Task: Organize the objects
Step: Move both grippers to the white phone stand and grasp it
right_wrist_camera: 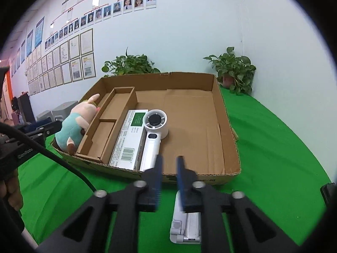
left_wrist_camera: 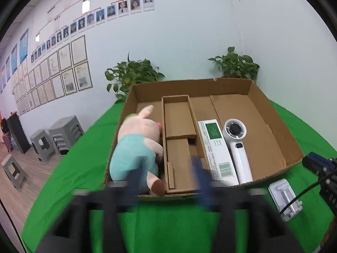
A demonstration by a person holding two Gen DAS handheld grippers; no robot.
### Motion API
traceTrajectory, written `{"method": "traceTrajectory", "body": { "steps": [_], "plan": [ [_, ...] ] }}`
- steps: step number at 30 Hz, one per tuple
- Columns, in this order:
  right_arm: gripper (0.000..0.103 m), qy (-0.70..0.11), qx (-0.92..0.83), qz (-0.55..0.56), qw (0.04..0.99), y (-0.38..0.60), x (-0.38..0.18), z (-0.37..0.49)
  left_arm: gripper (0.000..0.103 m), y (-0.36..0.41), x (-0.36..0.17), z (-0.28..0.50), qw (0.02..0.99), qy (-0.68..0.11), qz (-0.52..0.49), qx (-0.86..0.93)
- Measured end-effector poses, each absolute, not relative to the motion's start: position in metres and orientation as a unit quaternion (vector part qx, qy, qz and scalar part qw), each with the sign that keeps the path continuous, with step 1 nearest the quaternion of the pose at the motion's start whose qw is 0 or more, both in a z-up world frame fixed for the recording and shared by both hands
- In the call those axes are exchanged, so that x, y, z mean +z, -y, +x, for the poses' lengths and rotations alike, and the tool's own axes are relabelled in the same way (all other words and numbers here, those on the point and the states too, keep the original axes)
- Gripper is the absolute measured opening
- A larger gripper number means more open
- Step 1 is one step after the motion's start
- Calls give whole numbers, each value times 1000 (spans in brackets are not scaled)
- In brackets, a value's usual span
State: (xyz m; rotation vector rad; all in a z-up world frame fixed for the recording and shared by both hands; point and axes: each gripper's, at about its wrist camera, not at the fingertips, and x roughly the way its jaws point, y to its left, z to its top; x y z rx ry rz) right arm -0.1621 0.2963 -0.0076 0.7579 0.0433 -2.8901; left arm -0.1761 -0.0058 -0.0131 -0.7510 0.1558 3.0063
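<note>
A shallow cardboard box (left_wrist_camera: 271,113) (right_wrist_camera: 227,126) sits on the green table. In it lie a plush pig (left_wrist_camera: 137,145) (right_wrist_camera: 75,126) at the left, a cardboard divider tray (left_wrist_camera: 179,139) (right_wrist_camera: 109,126), a white and green carton (left_wrist_camera: 217,149) (right_wrist_camera: 130,139) and a white handheld fan (left_wrist_camera: 238,147) (right_wrist_camera: 153,137). A white phone stand (left_wrist_camera: 284,198) (right_wrist_camera: 187,227) lies on the cloth outside the box's near edge. My left gripper (left_wrist_camera: 166,179) is open and empty, blurred, by the box's near left wall. My right gripper (right_wrist_camera: 169,179) is open and empty above the phone stand.
Two potted plants (left_wrist_camera: 132,73) (left_wrist_camera: 236,63) stand behind the box against the white wall. Grey stools (left_wrist_camera: 65,135) stand on the floor left of the table. Green cloth (right_wrist_camera: 273,158) stretches right of the box.
</note>
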Motion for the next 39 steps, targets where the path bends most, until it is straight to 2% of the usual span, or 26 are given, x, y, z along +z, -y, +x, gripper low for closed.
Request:
{"method": "traceTrajectory", "body": {
  "steps": [1, 2, 8, 14, 24, 27, 30, 35, 39],
  "plan": [
    [77, -10, -963, 258, 82, -297, -9, -162, 101, 8, -12, -175, 18, -44, -234, 971],
    [102, -2, -961, 262, 92, -299, -11, -163, 102, 11, -10, -173, 17, -36, -226, 973],
    [102, 17, -940, 320, 115, -299, -35, -177, 102, 17, -19, -181, 32, -23, -263, 964],
    [102, -13, -922, 360, 141, -298, -57, -172, 102, 19, -33, -185, 88, 9, -299, 950],
    [98, -14, -891, 445, 91, -331, -100, -178, 102, 11, -71, -197, 171, 57, -370, 911],
    [86, -25, -888, 449, 97, -324, -105, -182, 102, 6, -76, -200, 184, 56, -377, 906],
    [71, -46, -889, 448, 78, -320, -110, -186, 102, 5, -78, -202, 194, 62, -382, 901],
    [67, -59, -890, 441, 94, -320, -109, -181, 101, 11, -76, -206, 200, 75, -380, 900],
    [68, -70, -883, 441, 141, -306, -108, -160, 98, 15, -77, -210, 215, 89, -390, 891]
  ]
}}
